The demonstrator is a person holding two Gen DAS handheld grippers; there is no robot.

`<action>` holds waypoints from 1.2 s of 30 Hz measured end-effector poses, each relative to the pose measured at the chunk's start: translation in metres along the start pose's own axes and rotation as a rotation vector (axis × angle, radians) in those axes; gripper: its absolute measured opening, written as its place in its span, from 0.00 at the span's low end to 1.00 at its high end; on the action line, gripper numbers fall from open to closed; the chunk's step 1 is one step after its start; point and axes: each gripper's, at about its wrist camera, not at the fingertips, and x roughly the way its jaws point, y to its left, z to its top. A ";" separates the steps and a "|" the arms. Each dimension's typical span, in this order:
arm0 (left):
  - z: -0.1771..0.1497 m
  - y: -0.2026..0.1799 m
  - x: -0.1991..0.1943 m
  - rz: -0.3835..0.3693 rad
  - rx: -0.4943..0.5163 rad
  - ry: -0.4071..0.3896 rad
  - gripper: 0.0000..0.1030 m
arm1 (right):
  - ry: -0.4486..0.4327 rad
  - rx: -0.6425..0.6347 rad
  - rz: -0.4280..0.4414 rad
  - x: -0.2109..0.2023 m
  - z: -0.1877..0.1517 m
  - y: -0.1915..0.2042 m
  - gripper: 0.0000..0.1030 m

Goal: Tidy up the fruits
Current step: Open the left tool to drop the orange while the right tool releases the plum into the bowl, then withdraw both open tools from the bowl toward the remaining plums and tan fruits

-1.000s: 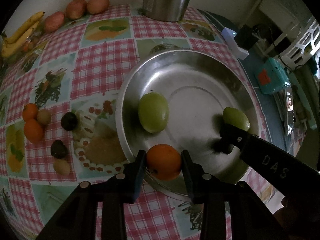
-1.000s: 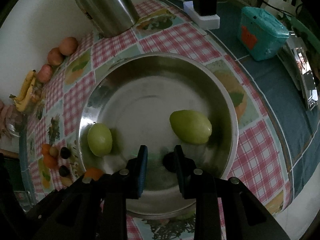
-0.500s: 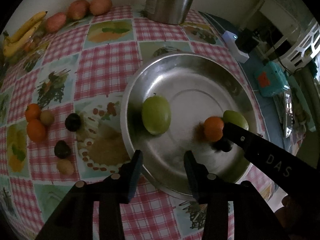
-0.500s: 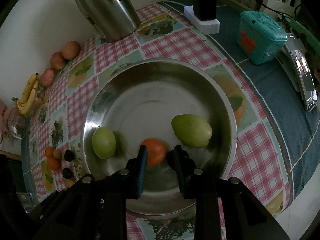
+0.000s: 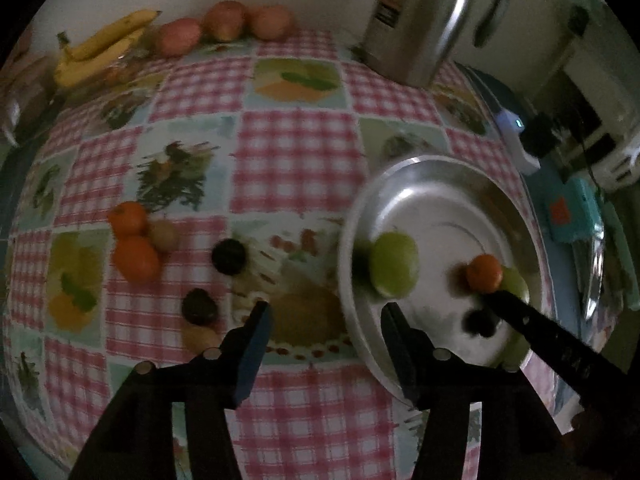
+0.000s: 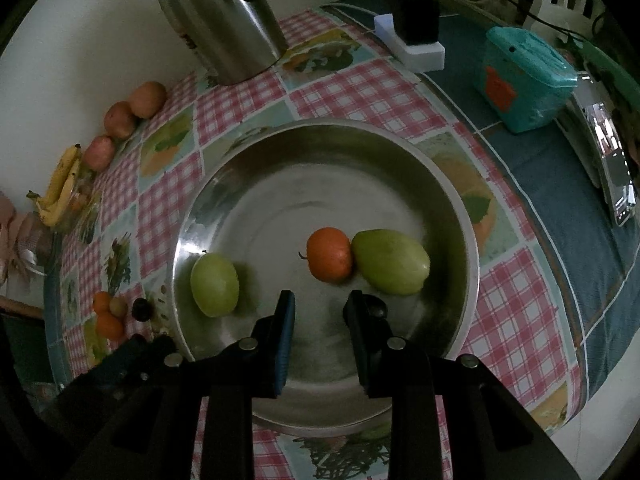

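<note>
A steel basin [image 6: 460, 208] holds a round green fruit [image 6: 215, 284], an orange [image 6: 330, 254] and a longer green fruit [image 6: 390, 262], the last two touching. My right gripper [image 6: 320, 312] hangs over the basin's near side, shut and empty. My left gripper [image 5: 326, 320] is above the basin's left rim [image 5: 360, 216]; its jaws are opening with nothing between them. To its left on the checked cloth lie two oranges [image 5: 136, 258], a small brown fruit [image 5: 164, 234] and two dark fruits [image 5: 228, 256]. The right gripper's finger [image 5: 520, 320] hides part of the long green fruit.
At the back by the wall stand a steel kettle [image 6: 224, 20], three reddish apples [image 5: 224, 20] and bananas [image 5: 100, 48]. To the right on a blue cloth sit a teal box [image 6: 520, 84], a white power strip [image 6: 416, 48] and a phone [image 6: 612, 160].
My left gripper let go of the orange, opened wider and moved left off the basin. The orange rolled across the basin and came to rest against the long green fruit. The right gripper stayed put.
</note>
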 end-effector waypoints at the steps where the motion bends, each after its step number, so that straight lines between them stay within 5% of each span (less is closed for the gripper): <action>1: 0.001 0.005 -0.002 -0.004 -0.014 -0.005 0.59 | 0.001 -0.003 0.000 0.000 0.000 0.001 0.27; 22: 0.010 0.067 -0.015 -0.017 -0.204 -0.041 0.59 | -0.005 -0.098 0.010 0.000 -0.006 0.030 0.27; 27: 0.009 0.073 -0.013 0.007 -0.231 -0.033 0.73 | 0.001 -0.103 -0.012 0.002 -0.006 0.030 0.28; 32: 0.008 0.081 -0.010 0.042 -0.258 -0.036 0.97 | 0.012 -0.118 -0.057 0.008 -0.006 0.032 0.51; 36: 0.007 0.087 -0.009 0.039 -0.274 -0.036 1.00 | 0.002 -0.139 -0.056 0.008 -0.007 0.035 0.70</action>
